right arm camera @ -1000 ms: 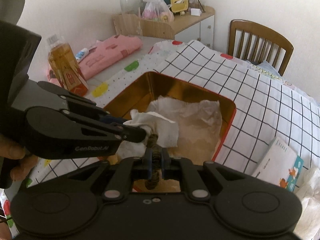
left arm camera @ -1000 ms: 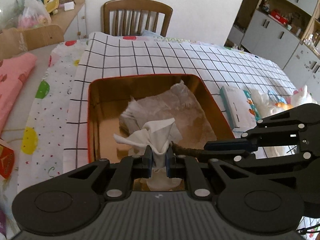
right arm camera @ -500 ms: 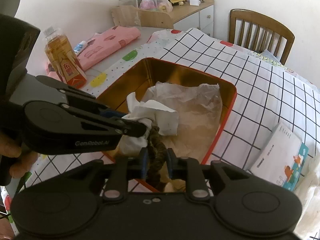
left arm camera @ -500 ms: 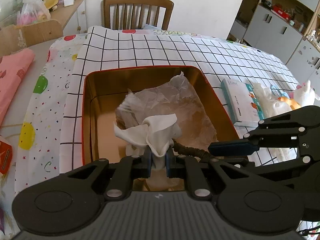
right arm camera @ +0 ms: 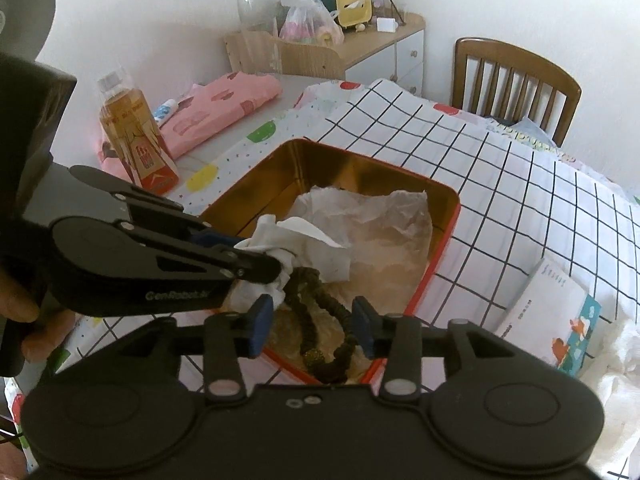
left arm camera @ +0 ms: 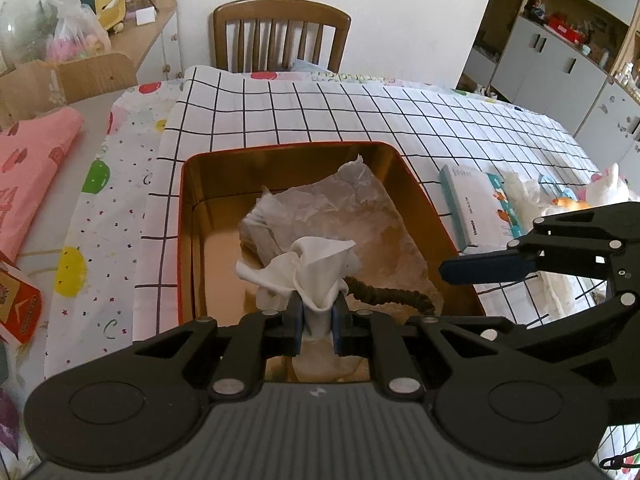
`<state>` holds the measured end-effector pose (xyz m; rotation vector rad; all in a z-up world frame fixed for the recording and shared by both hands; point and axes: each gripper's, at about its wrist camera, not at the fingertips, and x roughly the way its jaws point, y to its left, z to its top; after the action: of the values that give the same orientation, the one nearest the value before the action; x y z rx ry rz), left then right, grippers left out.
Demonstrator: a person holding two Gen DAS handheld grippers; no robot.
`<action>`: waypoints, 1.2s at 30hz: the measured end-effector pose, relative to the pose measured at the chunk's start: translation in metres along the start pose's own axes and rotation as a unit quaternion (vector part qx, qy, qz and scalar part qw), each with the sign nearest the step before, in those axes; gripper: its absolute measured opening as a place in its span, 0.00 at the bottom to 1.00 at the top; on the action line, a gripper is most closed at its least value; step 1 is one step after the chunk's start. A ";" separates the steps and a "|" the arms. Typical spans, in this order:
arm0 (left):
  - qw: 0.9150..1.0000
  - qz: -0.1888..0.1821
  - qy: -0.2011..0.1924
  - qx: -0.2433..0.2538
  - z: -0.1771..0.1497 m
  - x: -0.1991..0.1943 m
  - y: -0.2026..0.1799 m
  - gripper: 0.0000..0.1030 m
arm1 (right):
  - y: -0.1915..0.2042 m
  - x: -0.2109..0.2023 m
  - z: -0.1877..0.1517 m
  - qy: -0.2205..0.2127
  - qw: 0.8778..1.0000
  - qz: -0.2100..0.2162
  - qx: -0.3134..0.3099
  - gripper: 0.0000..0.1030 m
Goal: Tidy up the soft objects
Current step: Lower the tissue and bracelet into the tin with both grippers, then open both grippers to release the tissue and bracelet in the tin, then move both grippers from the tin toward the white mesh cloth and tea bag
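Released since a moment ago: brown scrunchie (right arm camera: pixel 320 320), lying inside the tin (left arm camera: pixel 188 240). Right claw (right arm camera: pixel 313 326) spread wide around it. Left claw (left arm camera: pixel 318 318) pinching white cloth (left arm camera: pixel 312 268) above the tin.

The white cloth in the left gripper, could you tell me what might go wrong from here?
The white cloth is pinched only at its bunched middle by the left gripper, so it may slip out. The dark cord hanging from it trails over the tin near the rim, between the open right gripper's fingers, and could snag there.
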<state>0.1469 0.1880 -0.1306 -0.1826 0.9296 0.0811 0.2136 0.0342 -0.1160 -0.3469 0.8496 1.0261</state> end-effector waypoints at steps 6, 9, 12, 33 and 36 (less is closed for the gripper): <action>1.000 0.007 -0.014 0.004 -0.002 -0.012 -0.004 0.13 | -0.004 -0.011 -0.005 -0.008 1.000 0.000 0.006 0.51; 1.000 0.009 -0.021 0.006 -0.003 -0.017 -0.007 0.13 | -0.006 -0.019 -0.007 -0.013 1.000 0.000 0.011 0.52; 1.000 0.012 -0.027 0.009 -0.004 -0.024 -0.009 0.14 | -0.009 -0.028 -0.009 -0.021 1.000 0.003 0.019 0.55; 0.996 0.028 -0.088 0.002 -0.005 -0.075 -0.038 0.72 | -0.046 -0.123 -0.037 -0.096 0.994 -0.003 0.057 0.67; 0.995 0.024 -0.101 0.006 -0.003 -0.085 -0.049 0.76 | -0.054 -0.138 -0.044 -0.108 0.992 -0.007 0.065 0.72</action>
<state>0.1012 0.1402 -0.0586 -0.1379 0.7320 0.1350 0.2063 -0.1038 -0.0464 -0.1282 0.7125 0.9709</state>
